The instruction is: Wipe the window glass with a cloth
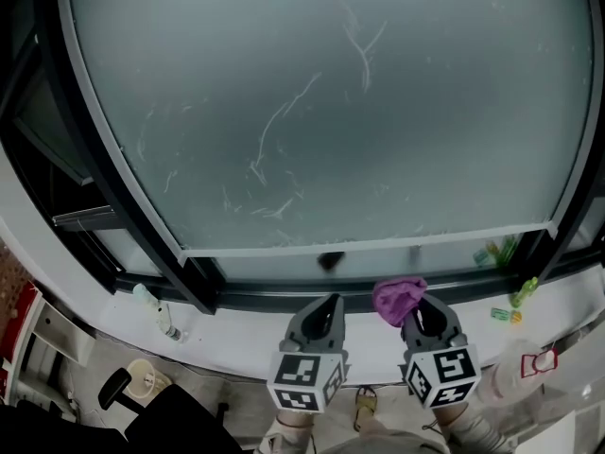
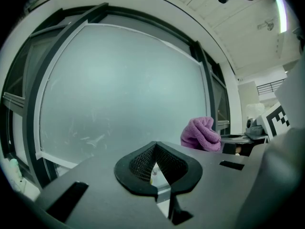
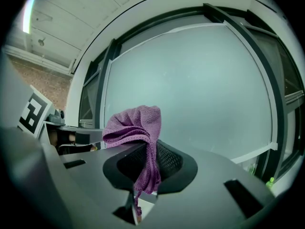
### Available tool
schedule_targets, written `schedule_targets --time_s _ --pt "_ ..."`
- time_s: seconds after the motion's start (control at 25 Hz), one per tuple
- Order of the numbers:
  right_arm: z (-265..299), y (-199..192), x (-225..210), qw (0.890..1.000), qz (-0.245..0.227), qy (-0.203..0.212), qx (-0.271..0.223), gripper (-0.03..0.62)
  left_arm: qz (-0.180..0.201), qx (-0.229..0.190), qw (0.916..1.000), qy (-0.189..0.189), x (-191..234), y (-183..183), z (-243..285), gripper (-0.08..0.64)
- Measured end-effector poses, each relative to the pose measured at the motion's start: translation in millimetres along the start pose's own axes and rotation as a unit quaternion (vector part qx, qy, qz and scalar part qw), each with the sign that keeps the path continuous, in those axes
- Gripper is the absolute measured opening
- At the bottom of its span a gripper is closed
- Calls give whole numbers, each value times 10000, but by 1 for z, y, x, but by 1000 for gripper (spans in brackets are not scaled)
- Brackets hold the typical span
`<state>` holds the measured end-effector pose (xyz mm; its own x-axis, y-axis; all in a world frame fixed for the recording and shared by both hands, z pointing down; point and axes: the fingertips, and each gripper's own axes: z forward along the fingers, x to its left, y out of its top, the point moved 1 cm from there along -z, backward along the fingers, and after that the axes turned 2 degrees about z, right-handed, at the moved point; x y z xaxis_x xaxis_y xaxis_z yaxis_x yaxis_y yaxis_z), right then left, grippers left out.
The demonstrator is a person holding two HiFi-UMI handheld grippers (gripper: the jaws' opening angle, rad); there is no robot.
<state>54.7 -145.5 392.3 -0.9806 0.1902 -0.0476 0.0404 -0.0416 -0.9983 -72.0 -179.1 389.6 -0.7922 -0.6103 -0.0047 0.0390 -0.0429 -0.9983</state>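
Head view, two tools (image 1: pixel 326 303) (image 1: pixel 427 306), one cloth (image 1: pixel 398 296)

We see soft daylight diffused through the window glass (image 1: pixel 331 112). Gripper views bend and darken at their edges; foregrounds seem slightly blurred.

The cloth (image 3: pixel 138 132)'s lower end vanishes inside the right gripper (image 3: pixel 143 175). Green bits (image 1: pixel 523 292) on the ledge (image 1: pixel 236 334) are too small to identify.

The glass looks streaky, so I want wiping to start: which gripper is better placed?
Right. The right gripper is shut on the purple cloth, bunched toward the window glass; the left gripper is shut with nothing in it.
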Motion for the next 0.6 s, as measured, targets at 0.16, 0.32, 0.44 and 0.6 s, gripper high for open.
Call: schedule_targets --time_s 0.16,0.32,0.44,0.6 --pt "-5 1 5 10000 53 37 -26 48 -40 10 10000 17 0 0 -6 5" --pt "-9 4 7 9999 105 85 -41 48 -95 -24 10000 16 -3 3 -10 5" --pt "-10 5 8 9999 76 99 -46 48 -103 -28 9999 16 -4 4 -13 5" --pt "-11 7 12 9999 27 149 -55 48 -180 -24 9998 23 -3 4 -16 5"
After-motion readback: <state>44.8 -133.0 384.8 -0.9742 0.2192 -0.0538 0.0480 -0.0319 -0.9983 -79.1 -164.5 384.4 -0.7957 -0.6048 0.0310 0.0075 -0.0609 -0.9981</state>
